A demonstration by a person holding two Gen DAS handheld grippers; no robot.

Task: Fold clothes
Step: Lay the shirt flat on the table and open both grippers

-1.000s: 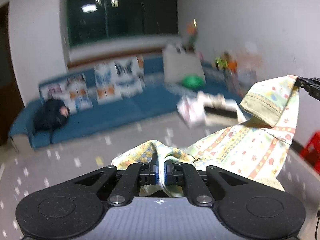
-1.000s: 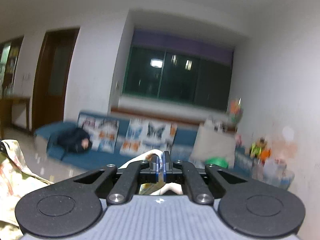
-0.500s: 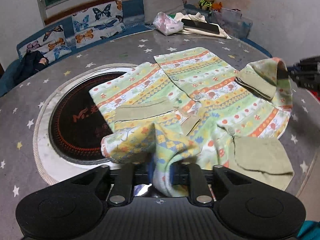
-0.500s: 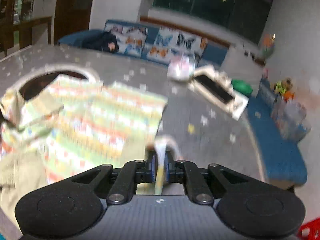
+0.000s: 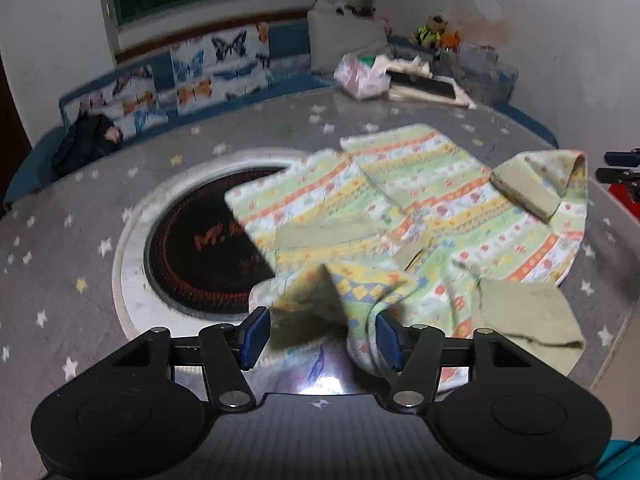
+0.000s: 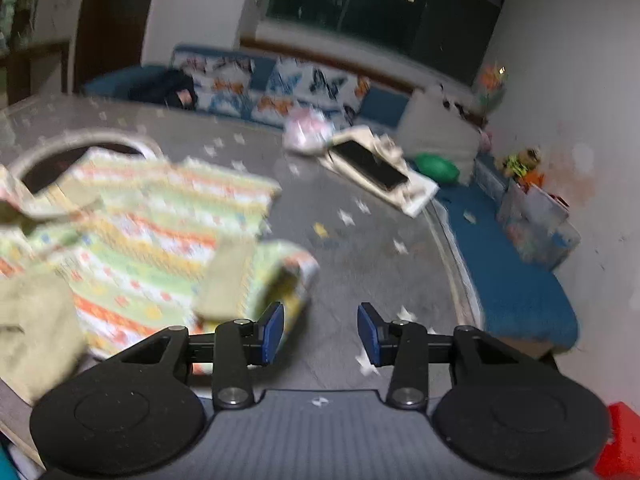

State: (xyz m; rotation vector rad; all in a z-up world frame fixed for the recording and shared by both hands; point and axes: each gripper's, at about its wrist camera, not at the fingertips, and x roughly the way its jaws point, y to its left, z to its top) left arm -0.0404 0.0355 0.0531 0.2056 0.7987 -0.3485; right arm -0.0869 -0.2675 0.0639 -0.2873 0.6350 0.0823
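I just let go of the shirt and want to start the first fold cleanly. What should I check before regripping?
1. Left gripper open: ok, jaws stand wide apart.
2. Right gripper open: ok, jaws apart, only table between them.
3. Shirt fully on the table: ok in the left wrist view.
4. Shirt lying flat: not ok, near sleeve is bunched up between the left fingers.
5. Right sleeve cuff flat: not ok, curled over on itself.
6. Buttons closed down the front: cannot tell, too blurred.
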